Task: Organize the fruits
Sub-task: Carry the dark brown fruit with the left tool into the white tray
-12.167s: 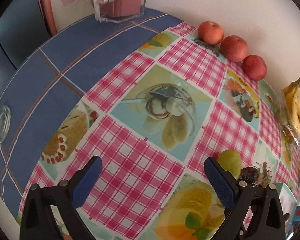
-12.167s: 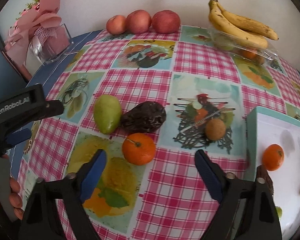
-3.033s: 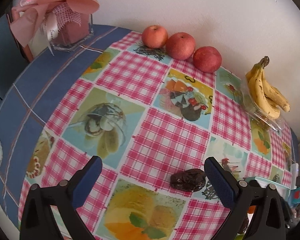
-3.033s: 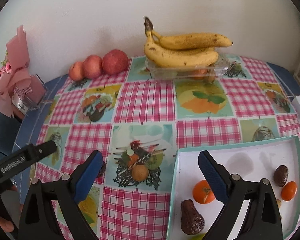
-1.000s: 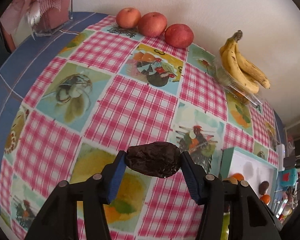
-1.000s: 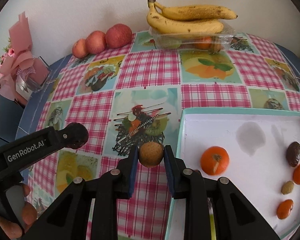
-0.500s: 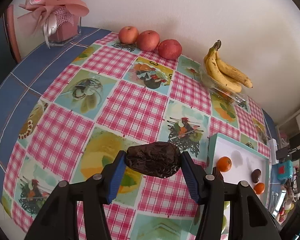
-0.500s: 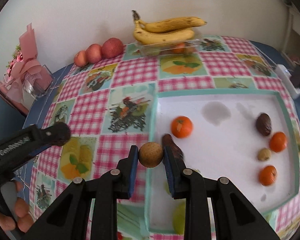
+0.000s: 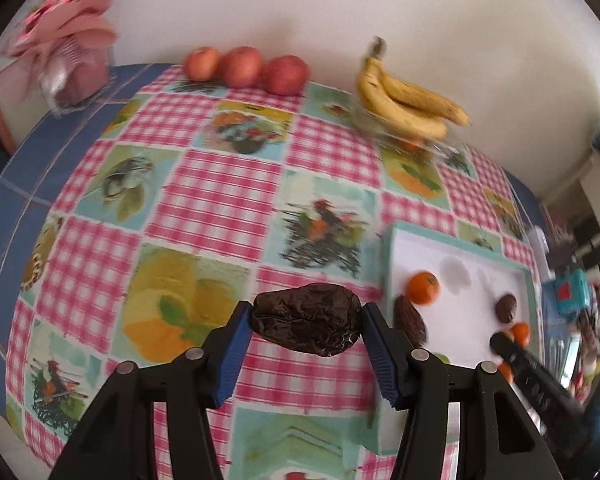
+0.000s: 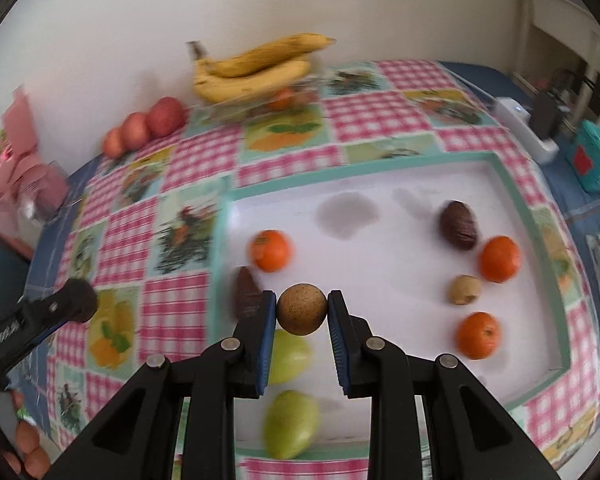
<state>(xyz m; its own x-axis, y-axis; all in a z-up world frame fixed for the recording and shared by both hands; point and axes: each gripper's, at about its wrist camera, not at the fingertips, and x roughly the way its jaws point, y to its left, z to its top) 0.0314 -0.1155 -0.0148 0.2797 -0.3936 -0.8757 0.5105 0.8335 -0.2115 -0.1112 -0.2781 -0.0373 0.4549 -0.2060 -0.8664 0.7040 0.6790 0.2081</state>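
Observation:
My left gripper (image 9: 306,330) is shut on a dark wrinkled fruit (image 9: 306,325) and holds it above the checked tablecloth, just left of the white tray (image 9: 476,276). My right gripper (image 10: 302,314) is shut on a small round brown fruit (image 10: 301,309) and holds it over the tray (image 10: 380,272). In the tray lie three oranges (image 10: 271,250), a dark fruit (image 10: 458,225), a dark pear-shaped fruit (image 10: 246,292), a small tan fruit (image 10: 465,290) and two green fruits (image 10: 291,424).
Three red apples (image 9: 244,66) and a banana bunch (image 9: 406,100) on a clear box stand along the far wall. A pink gift box (image 9: 74,64) sits at the far left. A white power strip (image 10: 528,128) and a teal box (image 10: 594,160) lie right of the tray.
Both grippers have moved right with their fruits. The right gripper's brown fruit is now farther over the tray. The left gripper has come closer to the tray's left edge.

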